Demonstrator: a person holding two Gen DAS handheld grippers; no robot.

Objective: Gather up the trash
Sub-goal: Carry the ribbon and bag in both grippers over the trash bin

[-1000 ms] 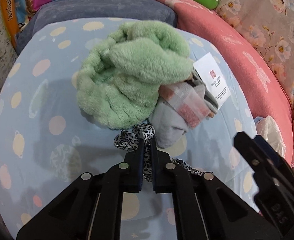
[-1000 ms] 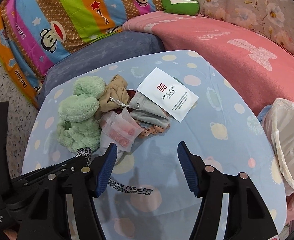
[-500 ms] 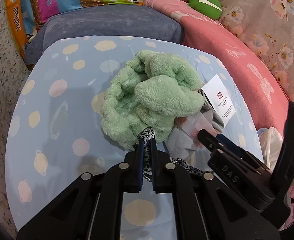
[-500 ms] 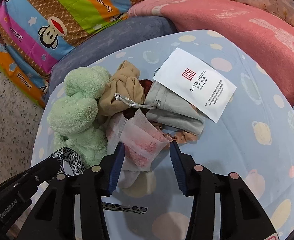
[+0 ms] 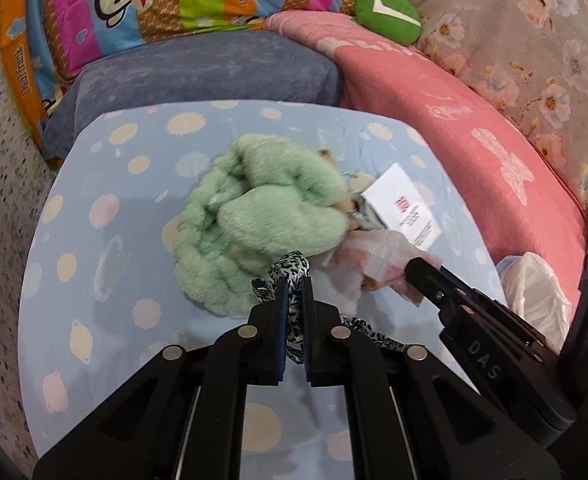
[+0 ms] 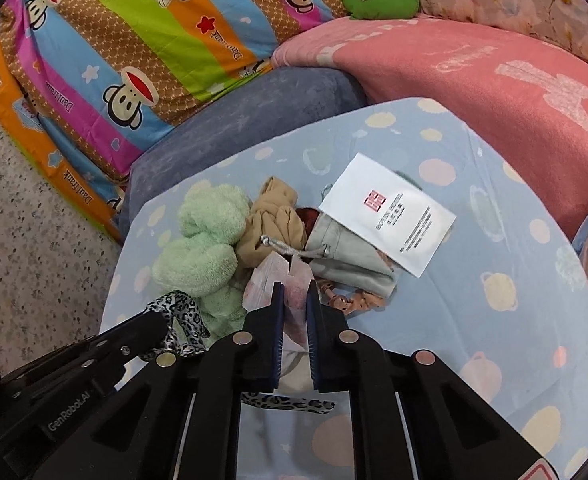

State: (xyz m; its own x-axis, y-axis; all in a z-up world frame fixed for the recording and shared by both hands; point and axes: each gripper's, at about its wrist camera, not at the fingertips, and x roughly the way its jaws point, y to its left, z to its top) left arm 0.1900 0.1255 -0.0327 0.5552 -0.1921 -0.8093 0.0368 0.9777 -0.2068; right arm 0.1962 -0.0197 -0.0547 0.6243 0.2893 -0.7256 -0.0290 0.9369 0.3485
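right gripper [image 6: 294, 300]: your jaws just closed onto the clear pink-filled packet [image 6: 290, 280], lower centre of frame | left gripper [image 5: 294, 292]: clamped on leopard-print strip [image 5: 290, 268] | both ready for white-lined bin [image 5: 533, 292], right edge
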